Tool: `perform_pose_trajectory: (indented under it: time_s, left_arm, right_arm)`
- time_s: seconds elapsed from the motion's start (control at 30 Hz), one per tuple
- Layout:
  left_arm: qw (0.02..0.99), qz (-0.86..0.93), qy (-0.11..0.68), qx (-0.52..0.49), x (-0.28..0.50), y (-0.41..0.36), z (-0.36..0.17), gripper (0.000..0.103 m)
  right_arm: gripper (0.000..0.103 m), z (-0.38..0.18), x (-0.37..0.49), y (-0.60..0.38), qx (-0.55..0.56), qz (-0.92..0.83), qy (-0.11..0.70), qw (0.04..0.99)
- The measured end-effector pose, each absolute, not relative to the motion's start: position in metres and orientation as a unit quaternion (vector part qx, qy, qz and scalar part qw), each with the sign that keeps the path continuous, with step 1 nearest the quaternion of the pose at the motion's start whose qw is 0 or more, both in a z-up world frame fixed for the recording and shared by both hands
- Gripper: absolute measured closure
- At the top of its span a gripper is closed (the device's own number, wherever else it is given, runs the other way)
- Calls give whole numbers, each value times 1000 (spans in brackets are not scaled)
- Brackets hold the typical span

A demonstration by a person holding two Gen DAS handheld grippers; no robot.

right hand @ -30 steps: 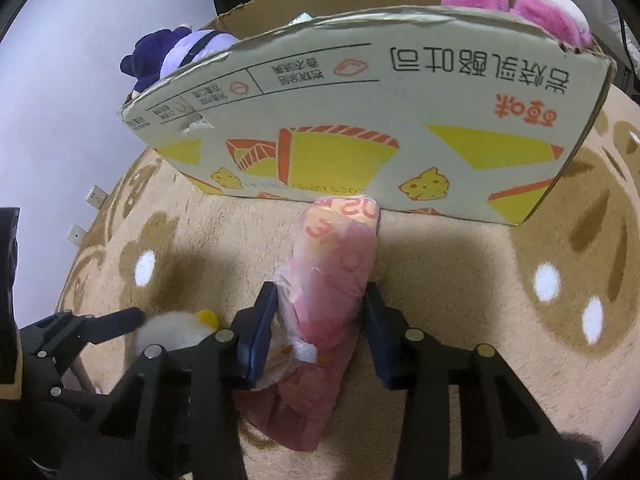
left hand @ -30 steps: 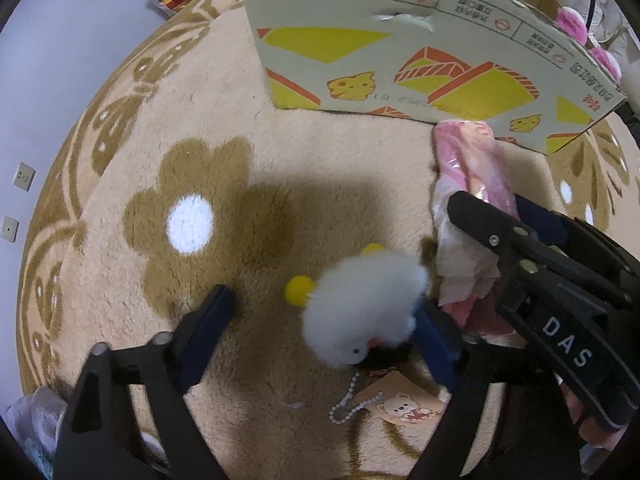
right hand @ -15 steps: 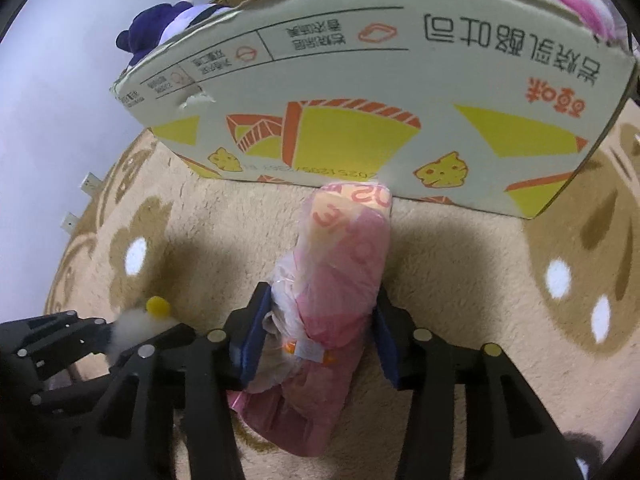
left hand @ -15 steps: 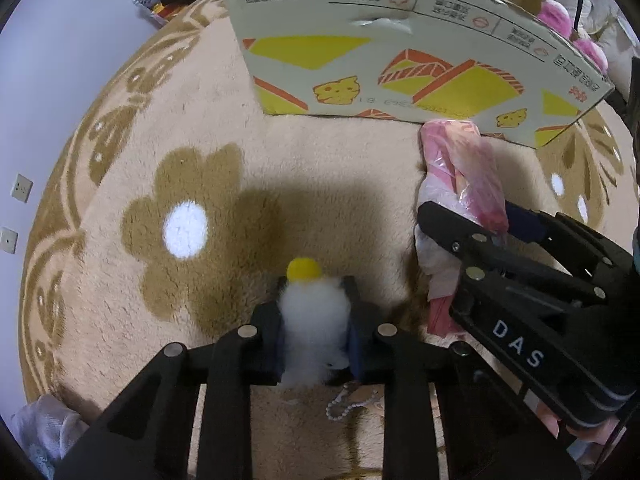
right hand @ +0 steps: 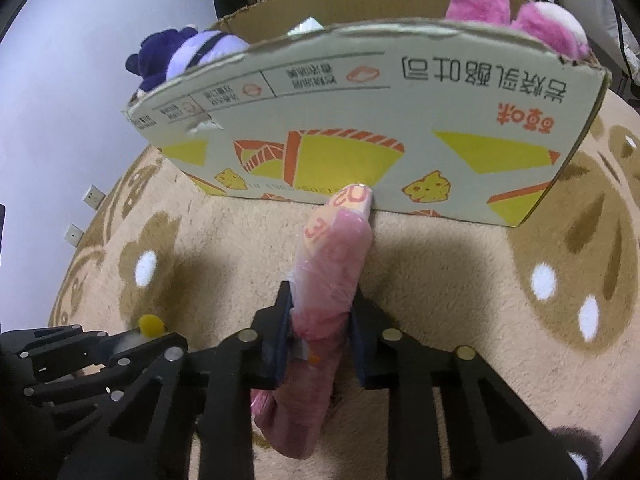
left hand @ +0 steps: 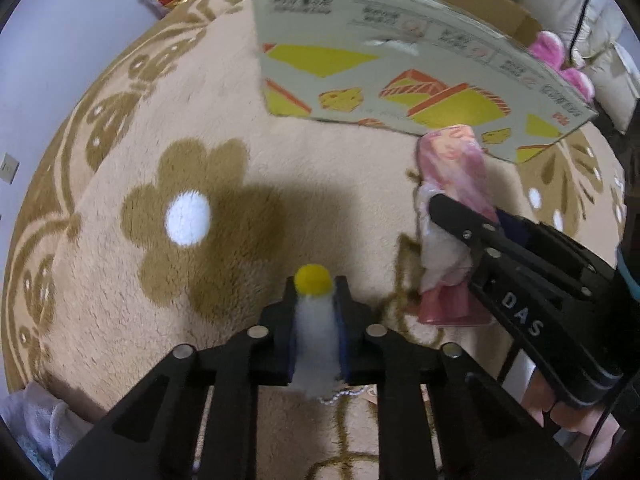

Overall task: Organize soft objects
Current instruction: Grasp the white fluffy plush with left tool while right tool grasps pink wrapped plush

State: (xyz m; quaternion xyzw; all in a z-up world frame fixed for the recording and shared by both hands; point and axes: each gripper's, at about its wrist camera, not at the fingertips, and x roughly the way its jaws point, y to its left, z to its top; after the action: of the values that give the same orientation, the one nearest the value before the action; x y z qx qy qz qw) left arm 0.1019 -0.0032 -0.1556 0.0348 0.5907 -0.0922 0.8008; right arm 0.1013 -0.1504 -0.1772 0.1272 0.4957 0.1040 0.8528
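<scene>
Grasp step just completed on both sides, lift and carry to the box judged next. Left gripper [left hand: 315, 308] clamped hard on the small fluffy white plush toy with a yellow pompom [left hand: 314, 320], jaws nearly together and fur squeezed between the blue pads, a bead chain dangling below at 6 o'clock. Right gripper [right hand: 320, 320] pinched on the long pink soft toy wrapped in clear plastic [right hand: 332, 276], its jaws having just been closing onto the wrap, the bundle now narrowed between the pads; far tip touching the wall of the printed cardboard box with yellow and orange graphics [right hand: 400, 120] at 12 o'clock, near end sticking out behind the jaws toward 6. Same pink bundle seen in the left wrist view at 3 o'clock, just beside the white plush. Box already holding a purple plush toy [right hand: 188, 52] at its 10 o'clock corner and a pink furry plush [right hand: 512, 12] at 1 o'clock. Next move likely calling for raising both toys above the box rim, then forward over the opening before release; risk of the slippery wrap sliding in the pinch and of the long bundle catching the box wall. Underneath, a beige pile rug with brown flower shapes and white dots [left hand: 188, 220], soft and uneven. Pale wall with sockets [right hand: 94, 196] at 9 o'clock.
</scene>
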Motion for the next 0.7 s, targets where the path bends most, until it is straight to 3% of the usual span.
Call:
perform_pose_trajectory:
  time_s: [0.27, 0.7]
  left_arm:
    - [817, -93, 568, 33, 99, 0, -141, 96]
    - [887, -85, 454, 22, 92, 4, -89, 96]
  right_arm:
    - [85, -170, 96, -161, 148, 106, 485, 856]
    - [86, -139, 75, -183, 184, 101, 437, 875]
